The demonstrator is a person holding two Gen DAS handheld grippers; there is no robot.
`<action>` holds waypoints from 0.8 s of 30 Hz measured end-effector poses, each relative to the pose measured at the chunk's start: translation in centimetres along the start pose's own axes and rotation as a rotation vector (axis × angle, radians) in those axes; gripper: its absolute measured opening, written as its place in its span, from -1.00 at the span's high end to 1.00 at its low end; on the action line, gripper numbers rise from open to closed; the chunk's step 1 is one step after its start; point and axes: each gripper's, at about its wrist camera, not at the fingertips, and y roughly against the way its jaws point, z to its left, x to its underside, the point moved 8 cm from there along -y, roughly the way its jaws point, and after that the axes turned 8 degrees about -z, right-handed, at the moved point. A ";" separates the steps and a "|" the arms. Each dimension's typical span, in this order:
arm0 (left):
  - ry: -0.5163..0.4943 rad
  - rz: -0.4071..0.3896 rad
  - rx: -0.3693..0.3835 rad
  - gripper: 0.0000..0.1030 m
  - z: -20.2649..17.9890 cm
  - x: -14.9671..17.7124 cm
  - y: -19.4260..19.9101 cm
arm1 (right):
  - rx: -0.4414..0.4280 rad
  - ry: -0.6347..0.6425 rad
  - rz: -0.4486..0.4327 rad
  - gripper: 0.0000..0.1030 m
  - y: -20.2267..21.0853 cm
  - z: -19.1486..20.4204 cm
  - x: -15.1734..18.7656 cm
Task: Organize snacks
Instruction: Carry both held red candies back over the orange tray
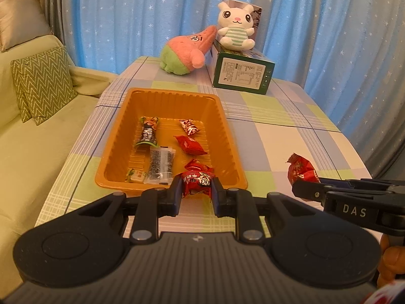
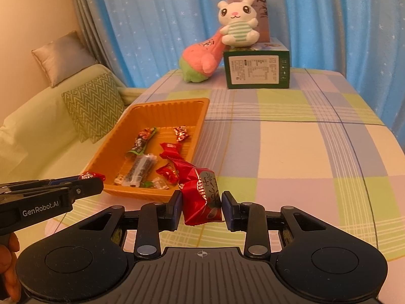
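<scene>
Left tongs (image 1: 196, 190): clenching a red sweet (image 1: 198, 179), hanging just short of the tray's near rim.
Right tongs (image 2: 201, 204): gripping a red packet (image 2: 200, 196), hovering over the worktop (image 2: 291, 139) beside the tray's near corner.
Tray (image 1: 229, 136): orange, sitting on the worktop's left side, already holding six or so wrapped snacks (image 1: 189, 145).
Step in hand: carrying both snacks to the tray, by my reading.
Doing it well: bringing each snack fully past the rim and low over a bare patch before letting go; keeping the two tongs apart.
Beyond: two plush toys (image 1: 234, 26) and a green box (image 1: 243, 74) sitting at the far edge.
</scene>
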 end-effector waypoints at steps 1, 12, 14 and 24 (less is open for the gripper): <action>0.002 -0.001 -0.001 0.59 0.2 0.0 0.0 | -0.002 0.002 0.001 0.34 -0.2 0.1 0.0; 0.008 0.004 -0.009 0.59 1.9 -0.7 -0.7 | -0.036 0.022 0.011 0.34 -2.1 2.0 -0.4; 0.009 0.004 -0.009 0.59 2.3 -0.9 -0.9 | -0.040 0.025 0.013 0.34 -2.5 2.2 -0.6; 0.010 0.011 -0.011 0.59 4.1 -2.5 -2.8 | -0.063 0.044 0.012 0.34 -5.4 3.7 -2.2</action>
